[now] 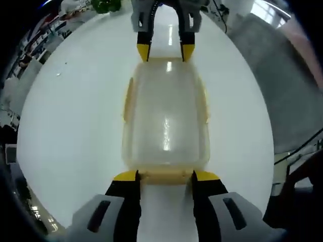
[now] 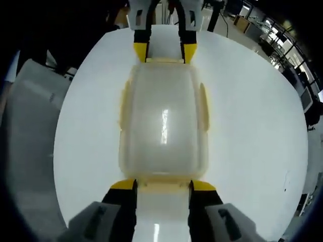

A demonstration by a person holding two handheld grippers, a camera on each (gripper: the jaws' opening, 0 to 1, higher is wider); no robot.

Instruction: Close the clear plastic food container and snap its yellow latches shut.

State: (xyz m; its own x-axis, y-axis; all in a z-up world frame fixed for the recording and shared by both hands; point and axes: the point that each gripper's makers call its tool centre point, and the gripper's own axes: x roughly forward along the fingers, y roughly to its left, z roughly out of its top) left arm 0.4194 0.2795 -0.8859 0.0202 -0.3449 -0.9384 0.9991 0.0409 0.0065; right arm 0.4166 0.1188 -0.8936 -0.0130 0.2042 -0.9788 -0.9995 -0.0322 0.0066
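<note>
Surroundings first: round white table (image 1: 75, 126) w/ bare glossy top around the box. Left gripper view: something green (image 1: 106, 5) at the table's far edge, too small to ID, plus cluttered shelving beyond, blurred. Grey floor or surface off the table's right side. Right gripper view: office-type room w/ windows past the far edge, dark area upper left; details unclear. Nothing lies between the grippers and the box.

Clear plastic food container (image 1: 166, 121) sits mid-table, lid on, long axis running btwn the two grippers. Yellow side latches (image 1: 128, 98) lie along the long sides; can't tell if snapped down.

Left gripper (image 1: 166, 176): jaws apart, yellow tips either side of the near end latch (image 1: 166, 175) at the box's short end, touching or just beside it – can't tell which. Not clamped on anything.

Right gripper (image 2: 162, 185): same setup at the opposite short end, jaws apart, tips flanking the end latch there (image 2: 164, 184), close to or touching the rim. In the left gripper view it shows at the far end (image 1: 165, 50), tips at the box's far corners.
</note>
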